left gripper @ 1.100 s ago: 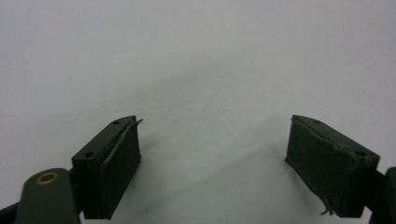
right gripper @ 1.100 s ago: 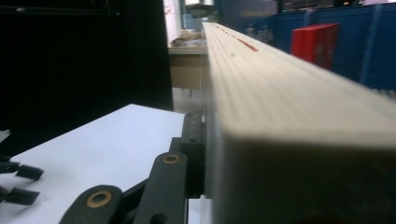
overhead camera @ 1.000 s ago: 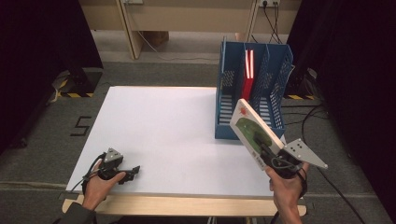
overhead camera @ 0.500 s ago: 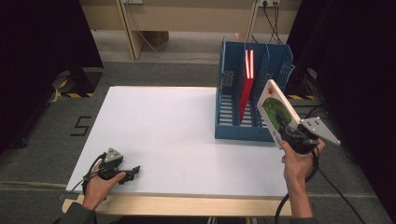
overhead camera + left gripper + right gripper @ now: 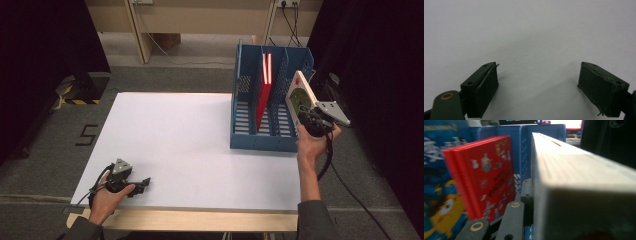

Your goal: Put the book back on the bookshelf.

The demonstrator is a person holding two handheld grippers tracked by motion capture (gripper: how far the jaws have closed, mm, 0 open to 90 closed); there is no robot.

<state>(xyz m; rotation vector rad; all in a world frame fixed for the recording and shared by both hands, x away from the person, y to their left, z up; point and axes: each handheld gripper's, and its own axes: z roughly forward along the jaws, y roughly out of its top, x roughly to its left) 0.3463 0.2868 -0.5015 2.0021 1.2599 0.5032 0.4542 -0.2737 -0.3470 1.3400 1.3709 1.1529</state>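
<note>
Since a second ago the book (image 5: 298, 95) has been carried from above the desk's front right edge up and away, and now stands tilted at the right end of the blue file rack (image 5: 248, 135); the left hand has not shifted. Left: the left gripper (image 5: 141, 183) rests on the white desk (image 5: 190, 145) near its front left corner, jaws spread wide with nothing between them. Centre: the rack holds a red book (image 5: 264, 90) upright in a middle compartment. Right: the right gripper (image 5: 306, 117) is clamped on the lower edge of the pale-covered book, held just beside the rack's rightmost slot, not yet inside it. By appearance, one book is filed; the held one remains to be lowered into the free right compartment and released.
</note>
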